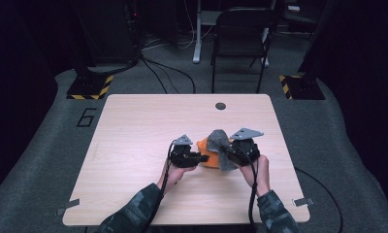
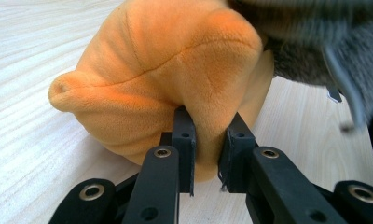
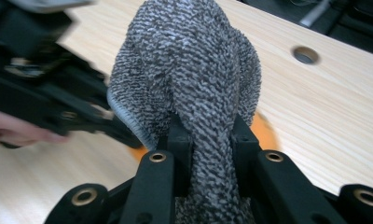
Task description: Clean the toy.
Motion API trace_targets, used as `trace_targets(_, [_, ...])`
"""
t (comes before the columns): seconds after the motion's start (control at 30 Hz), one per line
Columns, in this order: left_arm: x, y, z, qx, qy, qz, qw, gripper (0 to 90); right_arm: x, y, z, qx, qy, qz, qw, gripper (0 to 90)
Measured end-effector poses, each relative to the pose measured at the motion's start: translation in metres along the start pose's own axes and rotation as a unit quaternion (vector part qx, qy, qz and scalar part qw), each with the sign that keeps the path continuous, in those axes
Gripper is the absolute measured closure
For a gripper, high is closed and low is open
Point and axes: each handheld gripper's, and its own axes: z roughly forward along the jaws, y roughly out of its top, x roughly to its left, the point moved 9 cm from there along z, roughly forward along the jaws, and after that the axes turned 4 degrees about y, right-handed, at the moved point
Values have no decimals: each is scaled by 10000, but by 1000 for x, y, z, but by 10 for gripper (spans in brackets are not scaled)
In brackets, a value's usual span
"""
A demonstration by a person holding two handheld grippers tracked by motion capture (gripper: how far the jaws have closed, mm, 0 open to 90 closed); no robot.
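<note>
**Two soft things, two pinches at mid-bench**

An orange plush toy [image 2: 166,74] sits on the wooden bench [image 1: 134,145], a little right of centre and towards the person's side; a grey knitted cloth [image 3: 194,70] lies against its far-right side and partly over it. The left gripper [image 2: 208,156] has its fingers [image 2: 183,140] drawn narrow on a fold of the plush, the pile bulging round them; the right gripper [image 3: 211,154] holds a bunched neck of the cloth the same way, the rest of it standing up in a hump above the fingers.

Both things look light and wholly soft; neither will keep a shape, so a grip takes hold of a fold, not of the body. The plush is stuffed and springy; a pinch near a seam or on the small nub at its side should hold better than on a smooth bulge, where the pile may slide out. The cloth is coarse and should grip well, but it will stretch and drape; its hemmed edge is the firmer place to take.
</note>
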Motion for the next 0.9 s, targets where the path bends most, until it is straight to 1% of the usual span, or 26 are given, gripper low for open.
trace_targets(0.07, [0, 1, 1, 2, -14, -5, 10000, 785, 8, 0, 5, -3, 66, -128, 9999, 753])
trace_targets(0.1, [0, 1, 1, 9, -16, -8, 10000, 785, 11, -2, 9, 53, 51, -182, 9998, 752])
trace_targets(0.17, [0, 1, 3, 16, -40, -60, 10000, 786, 10, -5, 14, 101, 12, -186, 9998, 753])
trace_targets(0.2, [1, 1, 3, 8, -41, -62, 10000, 786, 8, -8, 16, 153, -31, -211, 9997, 753])
trace_targets(0.23, [1, 1, 3, 9, -47, -69, 10000, 786, 4, -11, 18, 198, -164, -204, 9995, 753])
trace_targets(0.27, [1, 1, 3, 11, -49, -61, 10000, 786, 1, -12, 18, 206, -177, -167, 9995, 753])
trace_targets(0.3, [2, 1, 3, 44, -48, -3, 10000, 786, -2, -14, 18, 234, -164, -208, 9994, 753])
trace_targets(0.33, [2, 1, 3, 44, -55, 6, 10000, 785, -7, -15, 17, 240, -226, -109, 9994, 752])
trace_targets(0.37, [2, 0, 3, 26, -51, 1, 10000, 785, -11, -16, 16, 261, -248, -156, 9992, 752])
trace_targets(0.4, [2, 0, 3, 22, -41, -31, 10000, 786, -13, -17, 16, 262, -281, -81, 9992, 752])
trace_targets(0.43, [3, -1, 2, 16, -29, -10, 10000, 785, -15, -18, 16, 286, -299, -68, 9991, 752])
trace_targets(0.5, [2, -2, 2, 23, -50, -59, 10000, 785, -23, -21, 17, 339, -363, -45, 9988, 752])
trace_targets(0.53, [2, -2, 2, 17, -45, -67, 10000, 785, -27, -23, 18, 345, -367, 36, 9987, 752])
trace_targets(0.57, [2, -2, 2, 16, -54, -81, 10000, 785, -30, -23, 18, 362, -364, 45, 9987, 751])
trace_targets(0.6, [2, -2, 2, 13, -61, -81, 9999, 785, -33, -25, 19, 378, -391, 148, 9984, 752])
trace_targets(0.63, [2, -2, 2, 9, -69, -88, 9999, 785, -35, -26, 19, 387, -366, 131, 9985, 751])
trace_targets(0.7, [3, -2, 2, -4, -80, -98, 9999, 785, -43, -30, 19, 433, -431, 202, 9979, 752])
trace_targets(0.8, [2, -2, 2, 3, -71, -78, 9999, 785, -59, -42, 23, 542, -545, 415, 9962, 752])
trace_targets(0.83, [2, -2, 2, 1, -70, -70, 10000, 785, -62, -46, 24, 574, -561, 481, 9956, 752])
trace_targets(0.87, [2, -2, 2, -9, -60, -61, 10000, 785, -67, -49, 26, 598, -596, 489, 9952, 753])
trace_targets(0.9, [2, -2, 2, -11, -64, -66, 10000, 785, -70, -54, 28, 664, -631, 592, 9940, 753])
